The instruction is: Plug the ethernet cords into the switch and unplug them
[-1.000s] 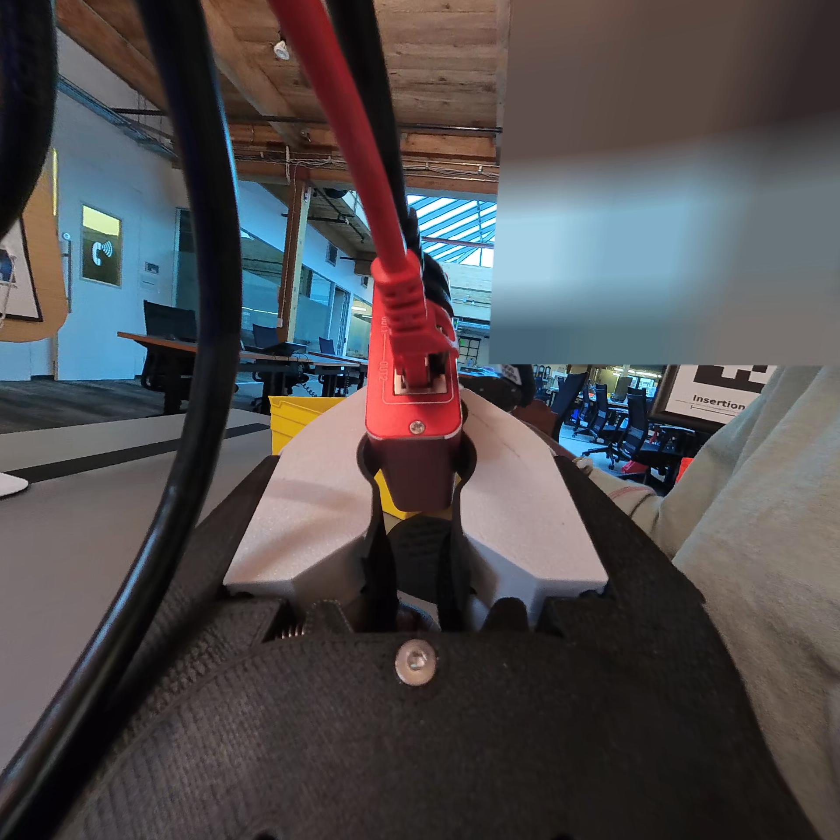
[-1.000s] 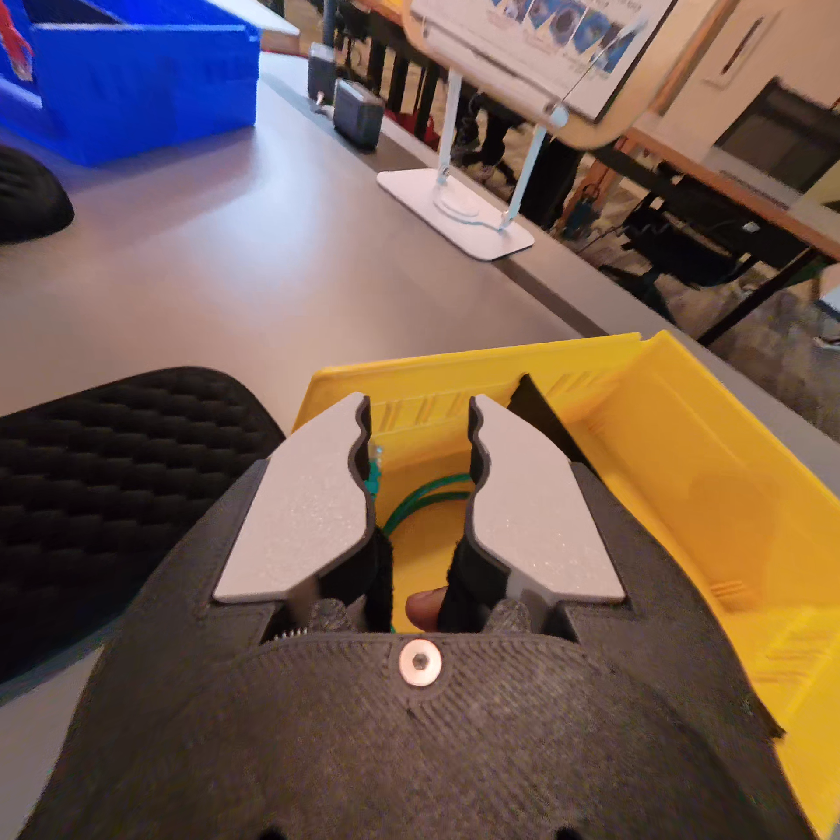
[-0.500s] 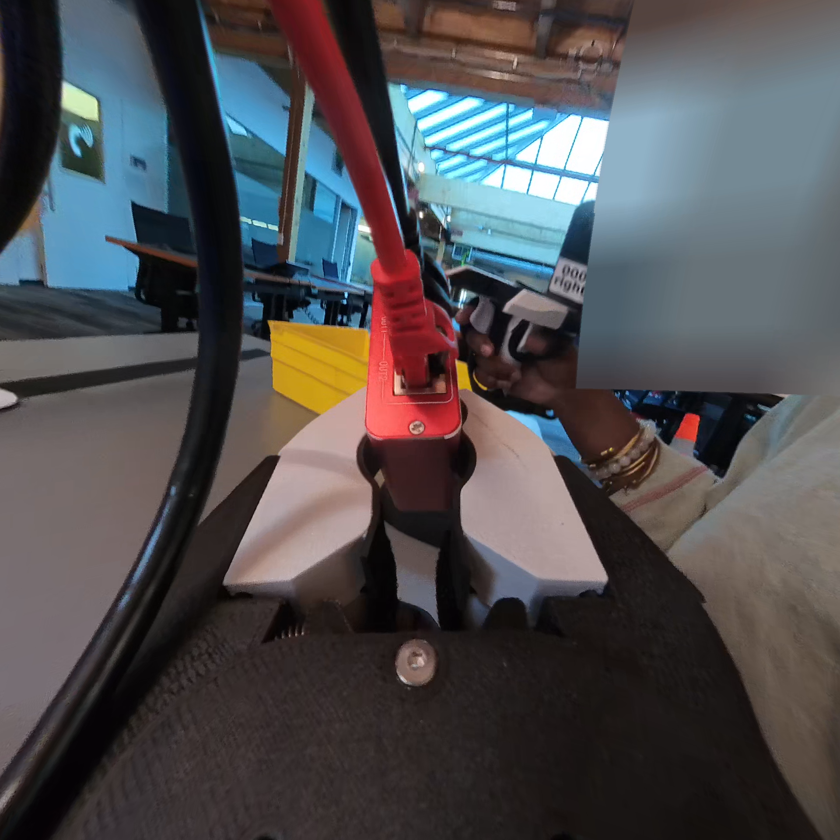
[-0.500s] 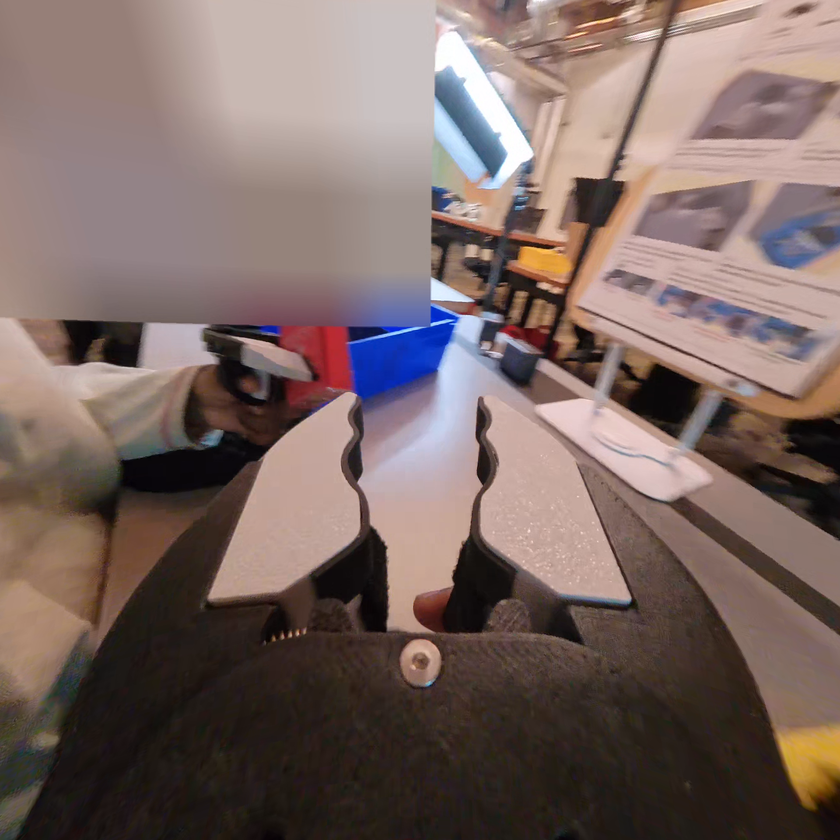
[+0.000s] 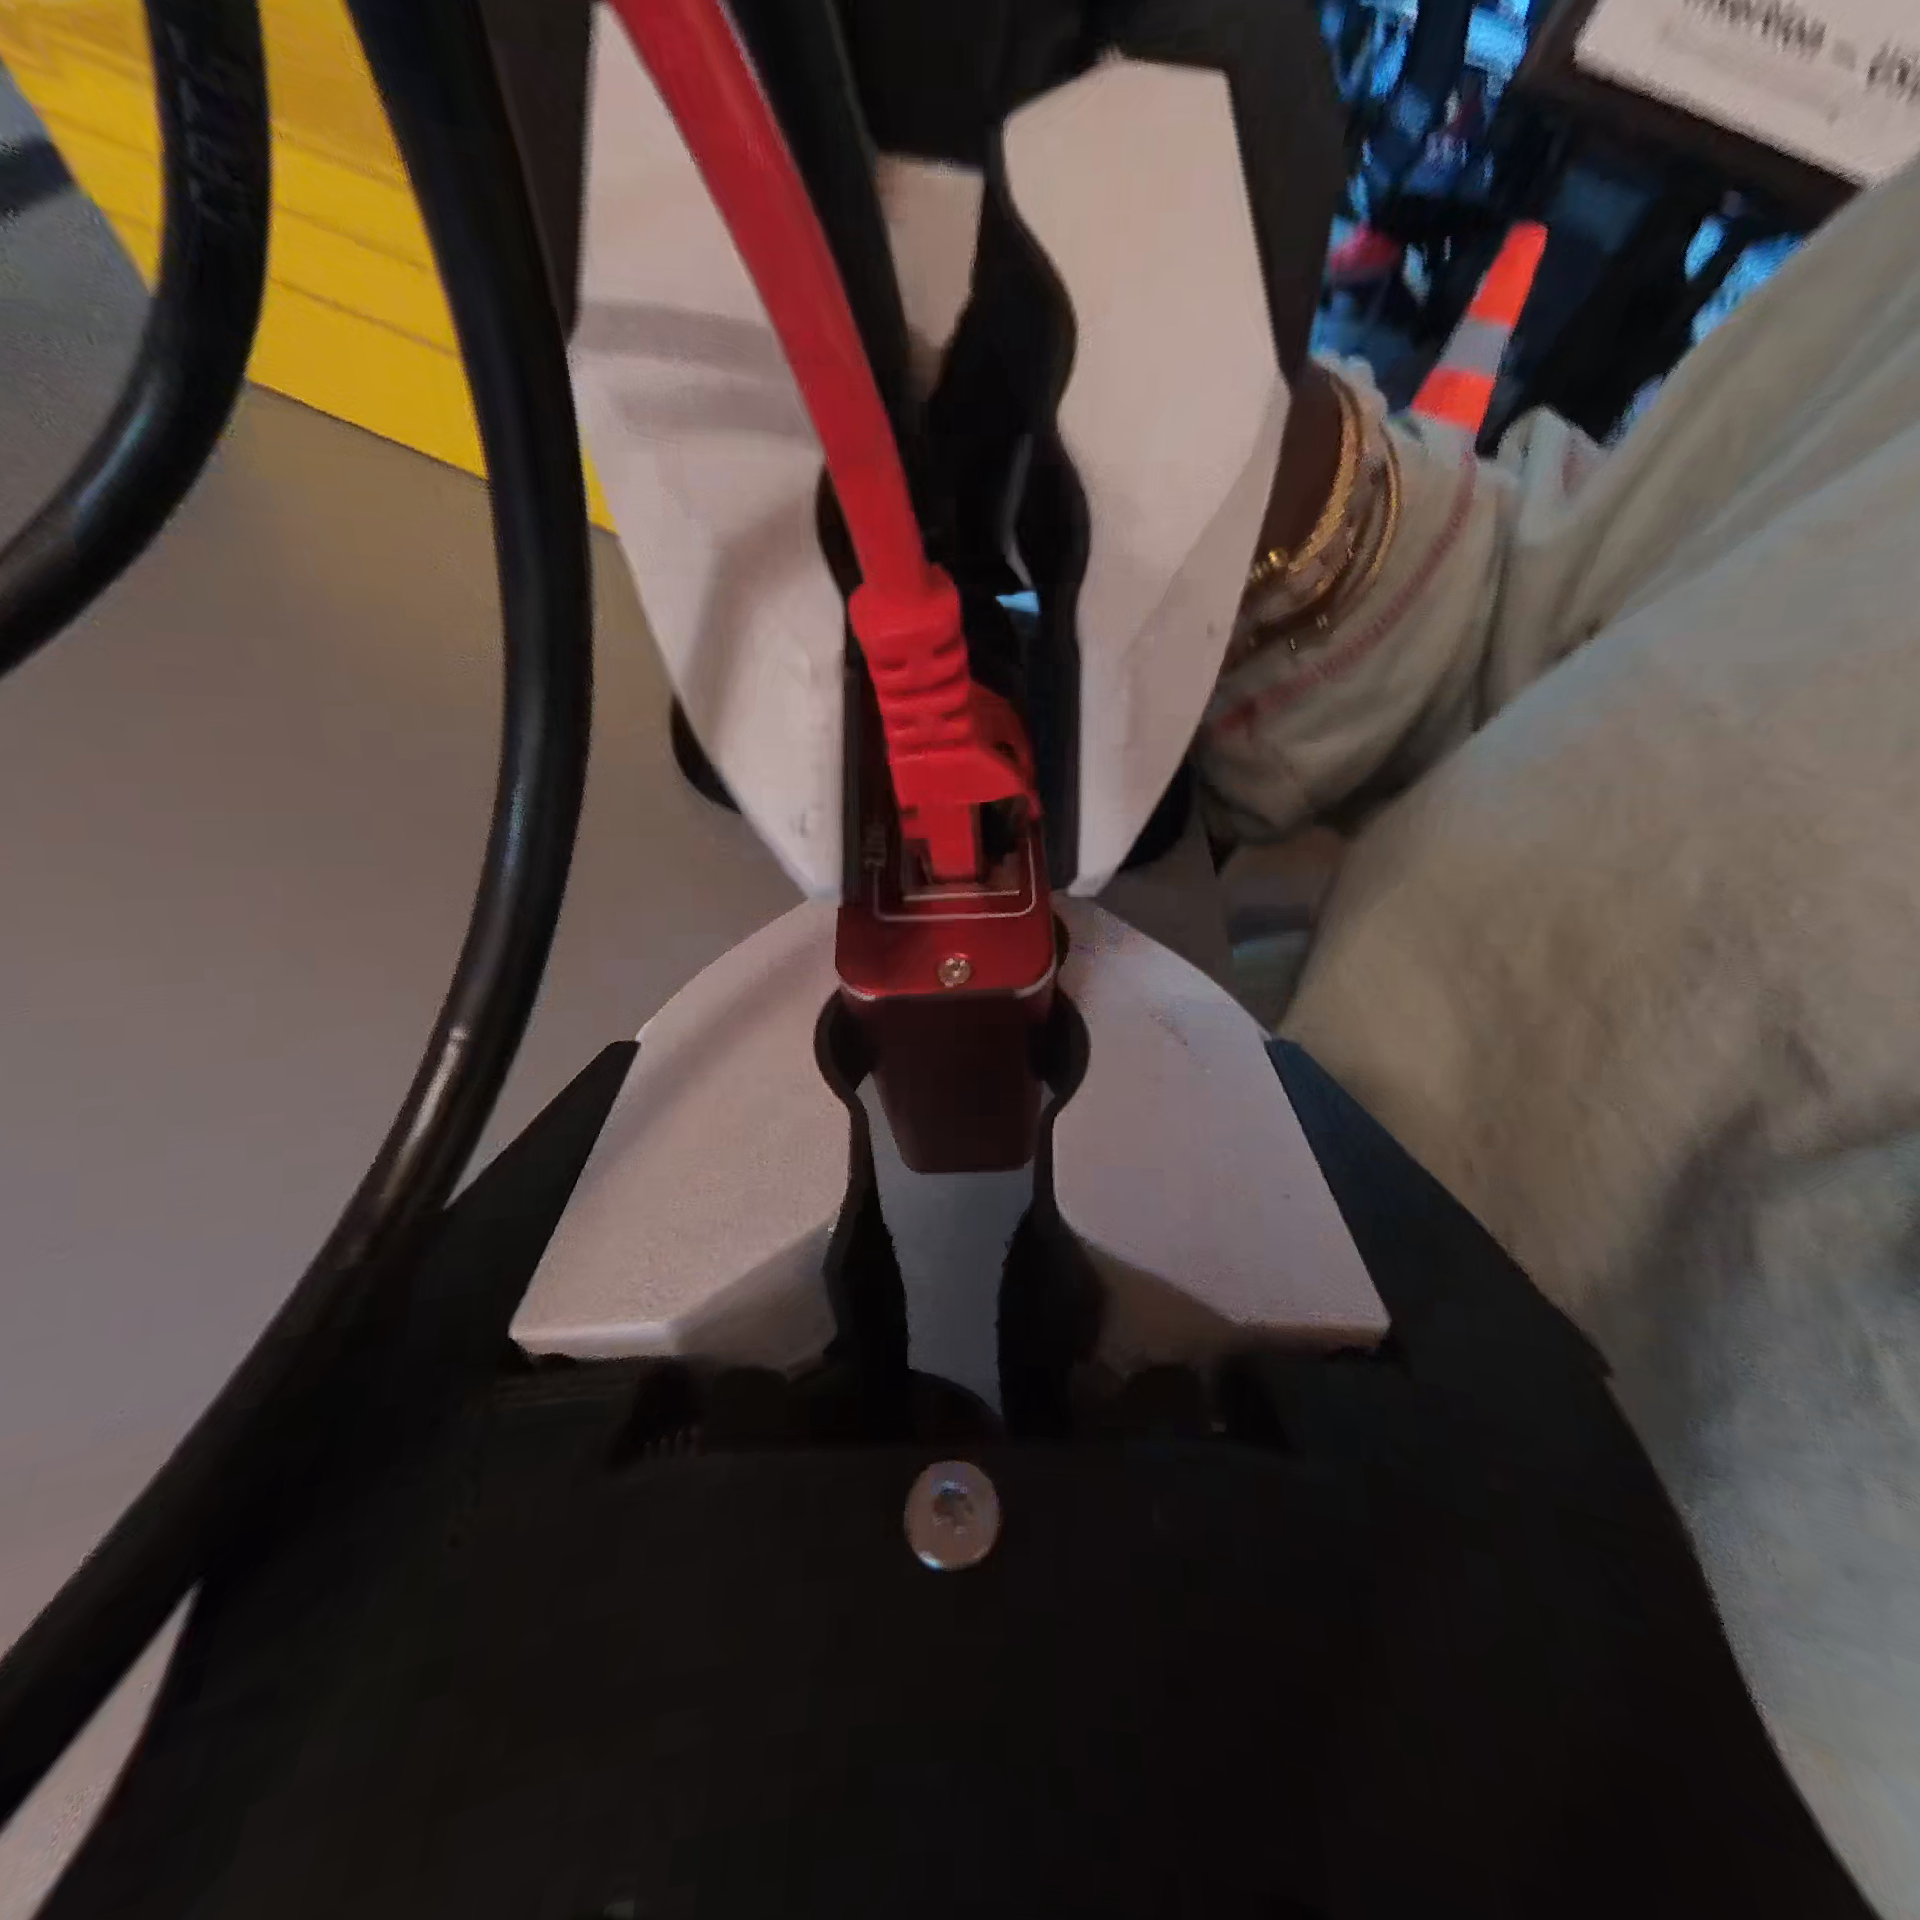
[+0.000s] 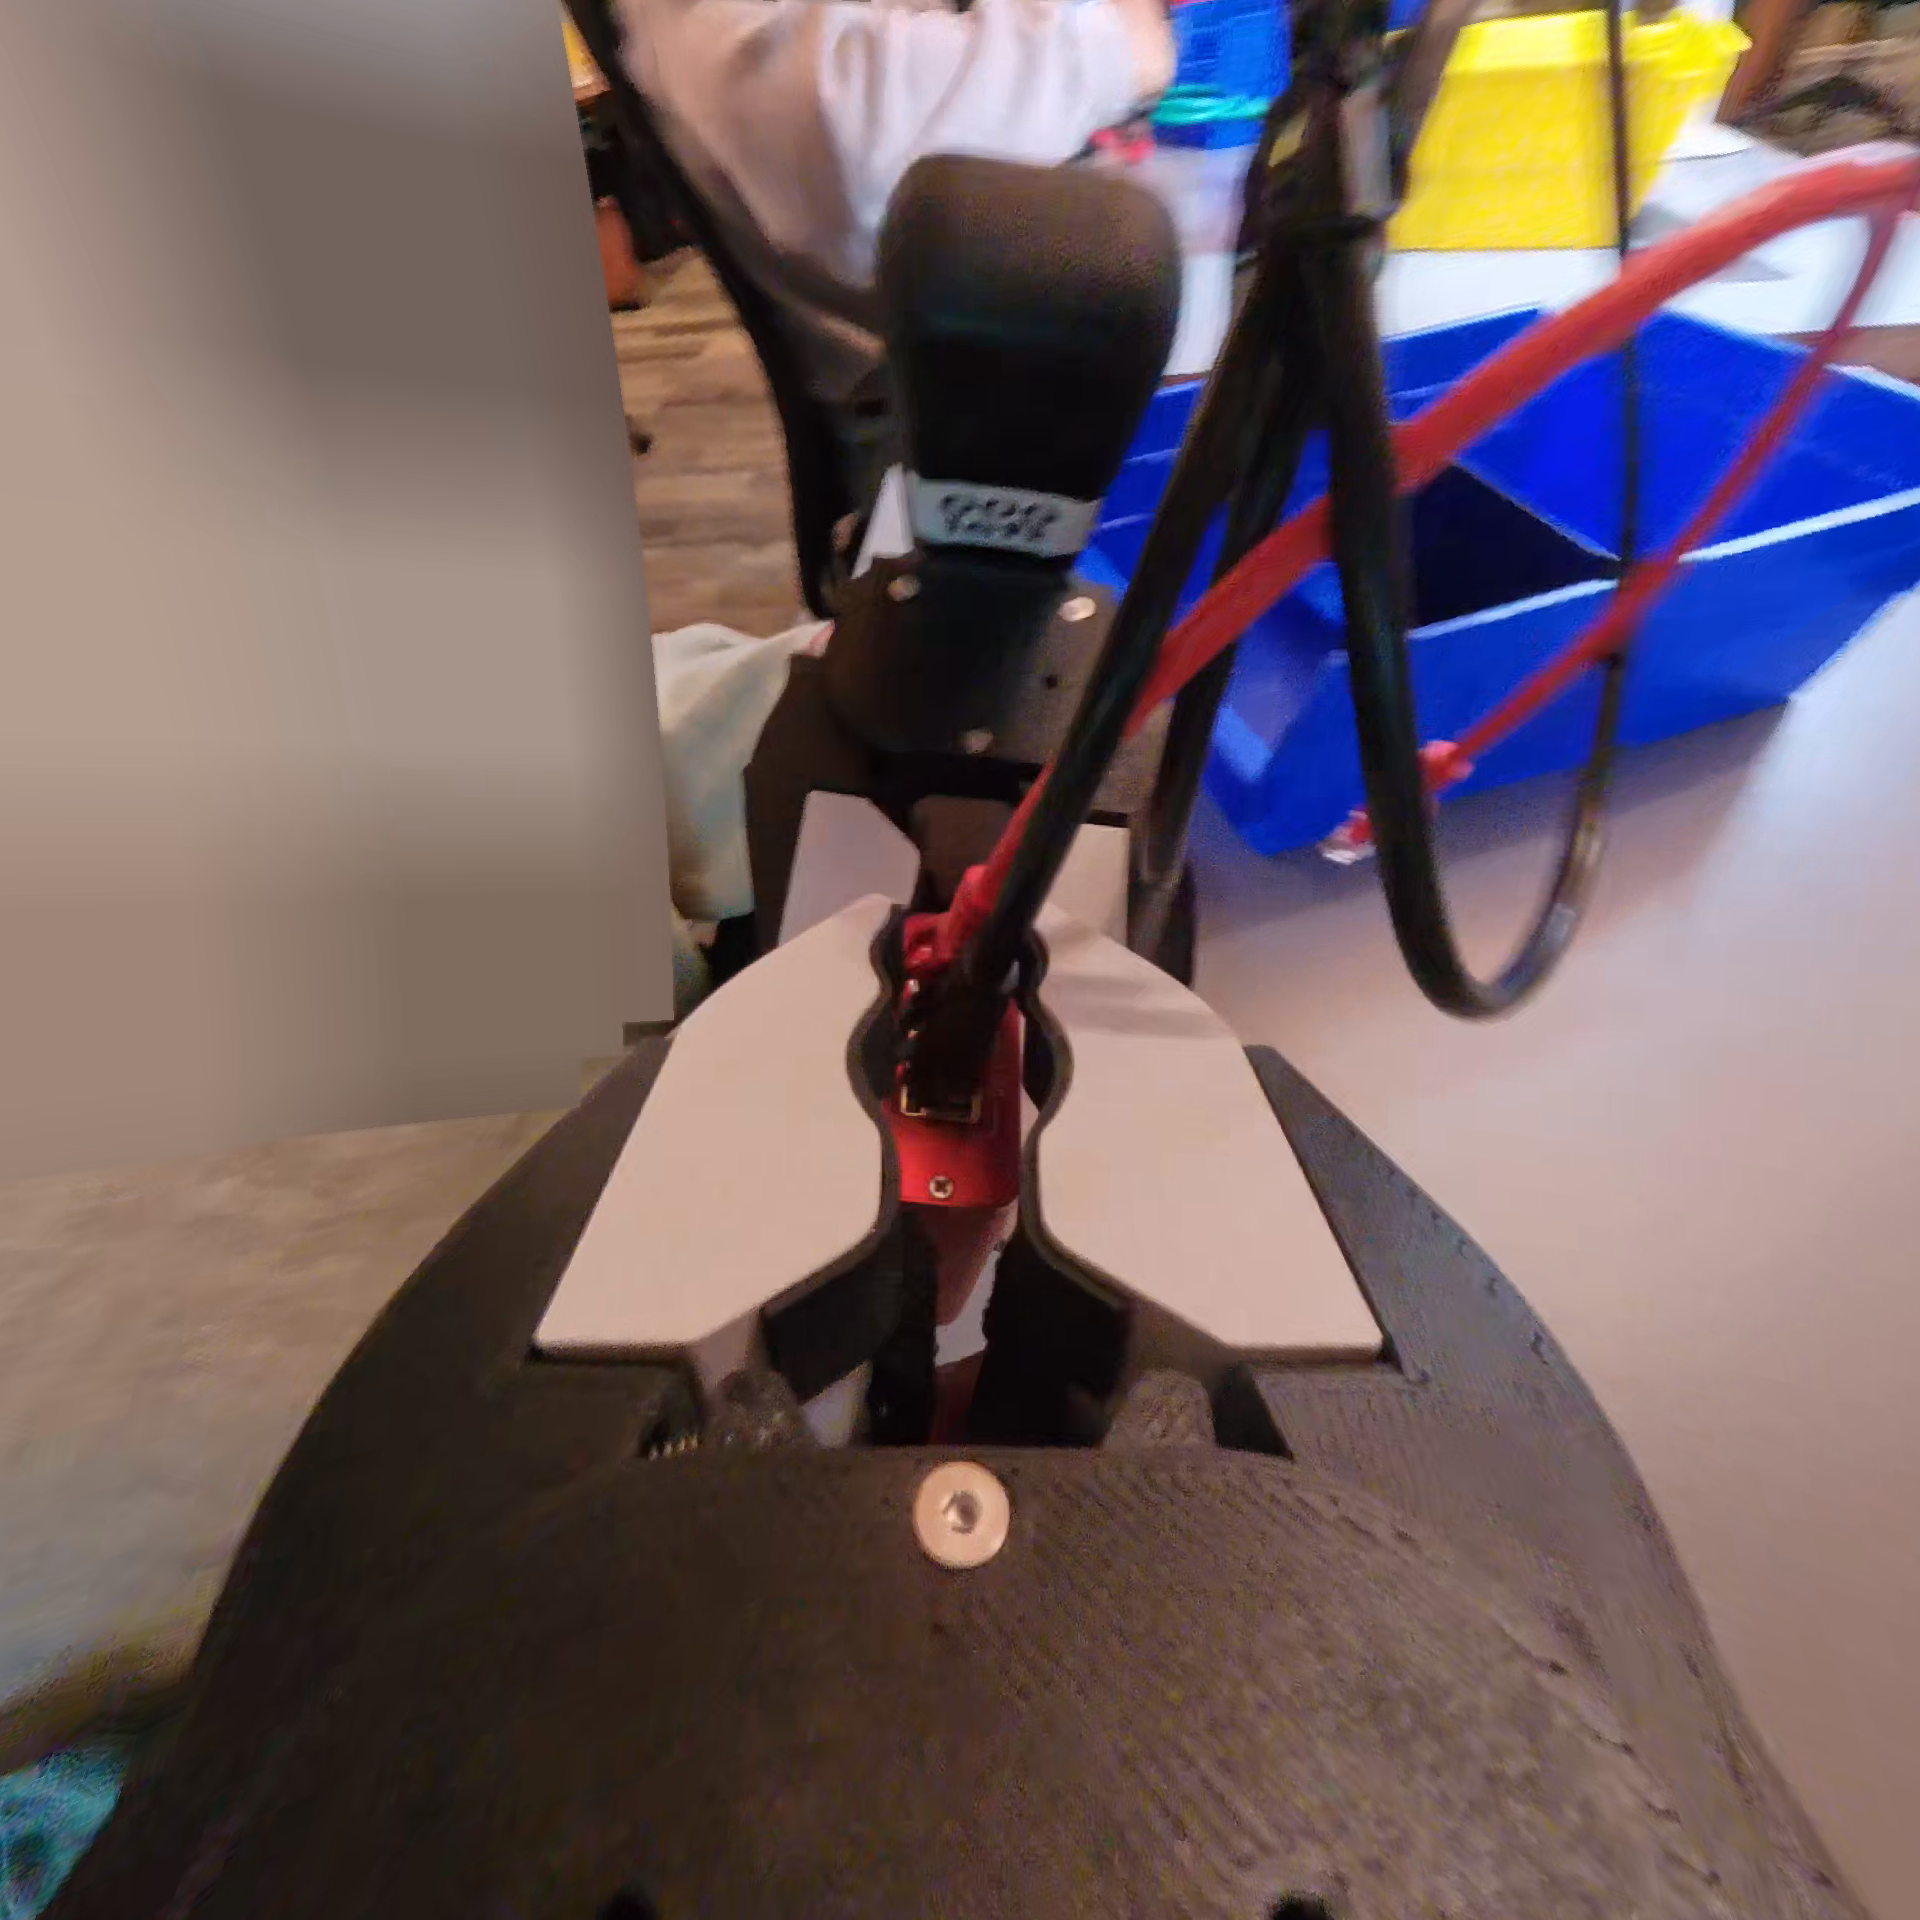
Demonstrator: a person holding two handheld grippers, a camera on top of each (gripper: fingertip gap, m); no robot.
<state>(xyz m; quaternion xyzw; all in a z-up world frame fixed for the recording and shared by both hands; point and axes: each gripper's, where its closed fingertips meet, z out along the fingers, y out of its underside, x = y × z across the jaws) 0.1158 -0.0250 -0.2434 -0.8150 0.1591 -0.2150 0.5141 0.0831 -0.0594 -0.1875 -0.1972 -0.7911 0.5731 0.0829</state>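
Red switch (image 5: 940, 1023) clamped in left hand-held gripper (image 5: 945, 997), red cord (image 5: 925, 717) plugged in. Now straddled by right hand-held gripper (image 6: 961, 997), newly arrived from afar, closing on black plug (image 6: 951, 1023); unplugging likely next.

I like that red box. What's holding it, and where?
The left gripper pinches the red switch by the sides of its body, below the ports. The right gripper has its jaws beside the port end; whether they grip cannot be told.
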